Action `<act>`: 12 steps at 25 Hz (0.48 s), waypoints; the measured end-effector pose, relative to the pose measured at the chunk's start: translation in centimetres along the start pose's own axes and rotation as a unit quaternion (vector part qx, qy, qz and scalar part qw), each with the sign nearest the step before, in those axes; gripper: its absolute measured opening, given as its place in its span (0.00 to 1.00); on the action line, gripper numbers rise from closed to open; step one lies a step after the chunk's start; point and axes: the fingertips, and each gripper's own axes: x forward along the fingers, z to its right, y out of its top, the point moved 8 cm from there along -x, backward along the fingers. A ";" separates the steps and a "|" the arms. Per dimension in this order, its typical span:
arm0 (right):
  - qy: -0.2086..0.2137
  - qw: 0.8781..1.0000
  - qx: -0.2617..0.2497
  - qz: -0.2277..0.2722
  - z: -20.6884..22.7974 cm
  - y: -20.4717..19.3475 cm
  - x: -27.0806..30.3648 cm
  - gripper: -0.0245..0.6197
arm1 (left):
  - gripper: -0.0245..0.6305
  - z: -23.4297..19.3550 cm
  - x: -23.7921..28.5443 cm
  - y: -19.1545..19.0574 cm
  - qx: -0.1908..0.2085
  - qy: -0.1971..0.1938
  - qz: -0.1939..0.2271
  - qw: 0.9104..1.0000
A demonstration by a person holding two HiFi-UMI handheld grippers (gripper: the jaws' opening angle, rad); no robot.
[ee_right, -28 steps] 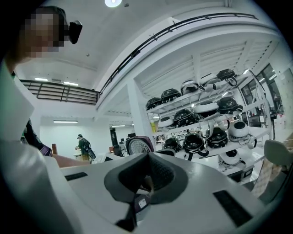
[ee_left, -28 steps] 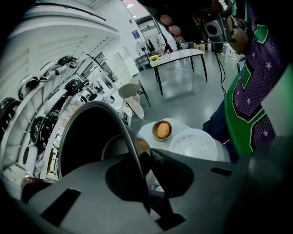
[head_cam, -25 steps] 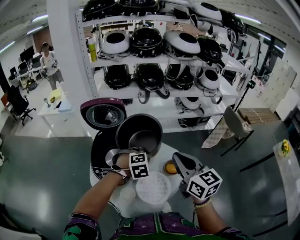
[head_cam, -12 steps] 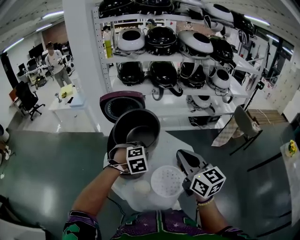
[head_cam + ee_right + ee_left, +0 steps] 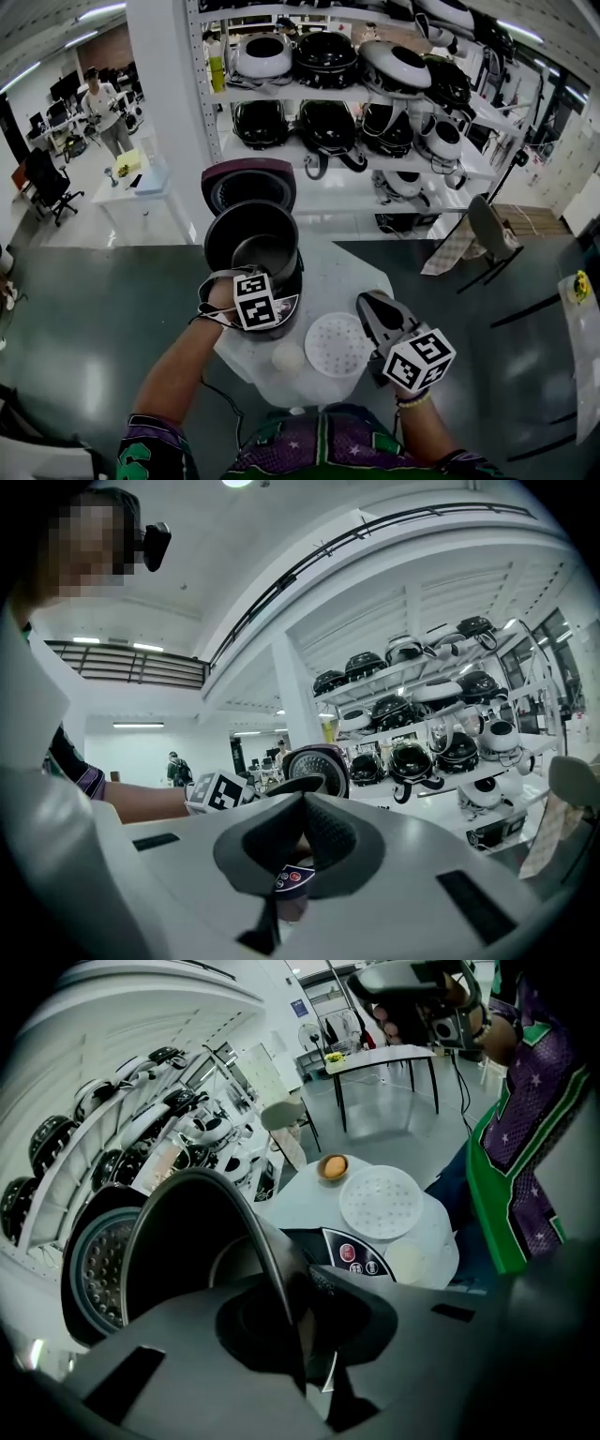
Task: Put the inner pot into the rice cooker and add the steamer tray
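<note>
Left hand-held gripper (image 5: 292, 1316) is clamped on the rim of the pot (image 5: 251, 242), one pad inside the wall and one outside. The pot hangs tilted right over the mouth of the cooker (image 5: 361, 1252), with the open lid (image 5: 246, 183) standing just behind it; whether the base is seated yet, I can't tell. Here's the worry: all that weight rides on a single pinch at one edge, so the pot could swing or slide out of the pads and drop in hard. Tilted like this, its low edge could also catch the cooker's mouth and jam crooked, or shove the cooker across the small bench (image 5: 349, 279). A bump backward might bring the lid down. Right hand-held gripper (image 5: 302, 808) is closed with nothing in it, hovering beside the tray (image 5: 337, 344), which lies flat on the bench near its front edge. A careless sweep there could push it off.
</note>
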 end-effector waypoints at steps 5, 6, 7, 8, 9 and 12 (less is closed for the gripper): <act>0.001 1.000 0.007 -0.008 1.7 -0.2 0.7 0.05 | 0.12 -0.5 2.2 -0.6 -0.012 -0.012 -0.014 1.000; 0.003 1.000 0.008 -0.008 2.0 -0.2 0.9 0.05 | 0.12 -0.5 2.5 -0.8 -0.018 -0.015 -0.014 1.000; 0.005 1.000 0.008 -0.010 2.2 -0.2 1.2 0.05 | 0.12 -0.6 2.9 -0.9 -0.024 -0.017 -0.015 0.999; 0.007 1.000 0.008 -0.011 2.4 -0.2 1.5 0.05 | 0.12 -0.6 3.3 -1.1 -0.028 -0.019 -0.016 0.999; 0.009 1.000 0.008 -0.012 2.7 -0.3 1.7 0.05 | 0.12 -0.7 3.7 -1.2 -0.031 -0.021 -0.018 0.999; 0.009 1.000 0.012 -0.014 4.0 -0.5 2.3 0.05 | 0.12 -1.3 5.2 -1.3 -0.033 -0.028 -0.025 0.999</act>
